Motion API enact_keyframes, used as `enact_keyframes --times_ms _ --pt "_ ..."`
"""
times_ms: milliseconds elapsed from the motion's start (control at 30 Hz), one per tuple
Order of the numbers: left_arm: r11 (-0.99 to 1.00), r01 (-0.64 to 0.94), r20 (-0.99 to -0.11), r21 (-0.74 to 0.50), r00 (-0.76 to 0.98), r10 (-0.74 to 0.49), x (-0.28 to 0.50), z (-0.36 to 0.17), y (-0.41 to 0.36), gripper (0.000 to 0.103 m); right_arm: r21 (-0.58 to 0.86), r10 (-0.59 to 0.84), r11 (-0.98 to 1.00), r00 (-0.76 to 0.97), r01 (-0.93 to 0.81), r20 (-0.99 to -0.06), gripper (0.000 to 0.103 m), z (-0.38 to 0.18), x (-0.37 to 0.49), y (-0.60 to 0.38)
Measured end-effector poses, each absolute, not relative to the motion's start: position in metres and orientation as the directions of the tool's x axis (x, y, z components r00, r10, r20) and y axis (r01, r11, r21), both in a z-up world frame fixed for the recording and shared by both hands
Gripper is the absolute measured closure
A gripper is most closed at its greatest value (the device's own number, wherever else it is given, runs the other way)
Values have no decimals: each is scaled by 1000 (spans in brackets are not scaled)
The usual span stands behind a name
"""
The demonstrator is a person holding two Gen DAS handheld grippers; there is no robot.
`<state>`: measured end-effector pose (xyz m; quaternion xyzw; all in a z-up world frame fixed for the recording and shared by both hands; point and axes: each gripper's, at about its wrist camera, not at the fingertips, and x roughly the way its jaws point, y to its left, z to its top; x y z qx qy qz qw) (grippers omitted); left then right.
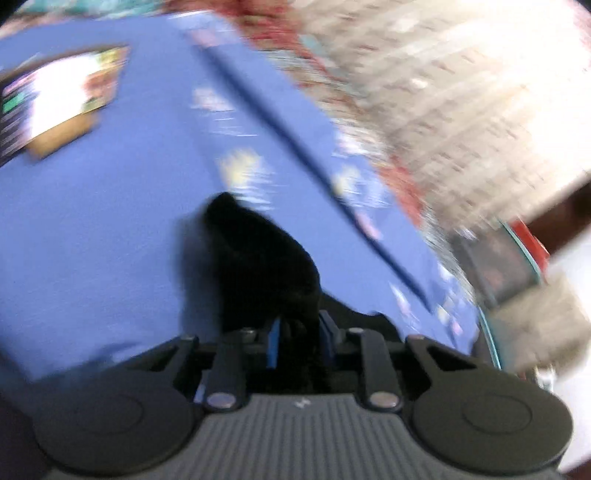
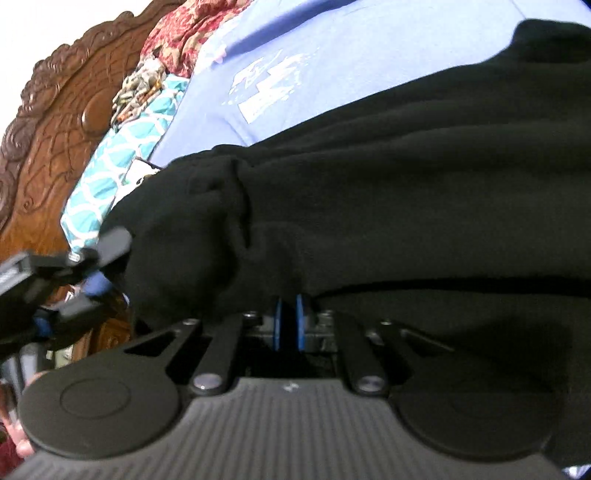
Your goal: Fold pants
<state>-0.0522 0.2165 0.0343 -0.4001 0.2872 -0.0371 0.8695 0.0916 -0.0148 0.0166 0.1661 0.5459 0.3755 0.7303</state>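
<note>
The black pants [image 2: 388, 192] lie bunched across a blue printed bed sheet [image 2: 332, 59]. My right gripper [image 2: 289, 325] is shut on a fold of the black cloth, its blue pads almost together. My left gripper [image 1: 300, 341] is shut on a dark flap of the pants [image 1: 258, 258] that rises in front of it over the sheet [image 1: 92, 221]. The left wrist view is heavily blurred. The left gripper also shows in the right wrist view [image 2: 92, 277], at the left edge beside the pants.
A carved wooden headboard [image 2: 55, 122] stands at the left of the right wrist view, with a teal patterned pillow [image 2: 122, 158] and red patterned cloth [image 2: 181, 33] against it. A colourful box [image 1: 62, 99] lies on the sheet. Pale tiled floor [image 1: 461, 92] lies beyond the bed edge.
</note>
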Motion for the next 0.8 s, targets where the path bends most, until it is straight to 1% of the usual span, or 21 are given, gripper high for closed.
enact_keyframes --times_ms 100,133,167,233,300,333,367,400,433,467,500,533,567,667,800 --pt "784 -27 -488 -620 796 -359 -26 53 166 83 704 764 637 132 -313 -632 93 16 90 -32" --pt "807 13 -499 -591 780 -378 -19 54 150 83 719 772 632 151 -288 -618 92 16 90 -41" --pt "826 51 -511 -562 763 -395 -10 52 134 82 727 774 632 175 -267 -609 89 17 90 -53" --pt "843 84 -548 -531 726 -417 2 44 112 80 717 753 658 230 -230 -616 88 19 89 -78" --pt "835 88 -586 -543 673 -451 12 33 101 71 711 731 678 279 -187 -623 88 20 89 -105" --pt "829 88 -597 -552 653 -467 15 29 97 63 710 720 684 306 -165 -623 88 22 88 -119" --pt "821 91 -597 -564 641 -482 14 28 96 59 702 701 698 338 -145 -628 87 24 87 -132" --pt "817 101 -591 -567 642 -489 10 28 95 58 695 684 707 371 -129 -628 86 26 86 -145" --pt "820 112 -585 -561 647 -489 5 30 96 52 704 681 702 398 -113 -615 81 27 84 -157" --pt "824 122 -579 -553 655 -485 0 34 96 46 724 689 683 414 -98 -594 70 27 83 -166" --pt "823 132 -569 -552 662 -488 -7 38 99 44 749 702 658 427 -82 -570 62 25 82 -173" --pt "818 139 -557 -558 668 -493 -14 41 103 42 772 715 632 435 -67 -548 48 24 82 -178" --pt "812 138 -545 -567 676 -496 -21 43 109 41 793 727 608 439 -52 -528 40 22 82 -180" --pt "796 88 -532 -599 699 -477 -40 46 131 41 815 747 578 424 -33 -512 36 16 84 -174" --pt "777 -3 -540 -630 720 -436 -52 41 154 40 800 764 593 373 -86 -526 32 21 91 -148"
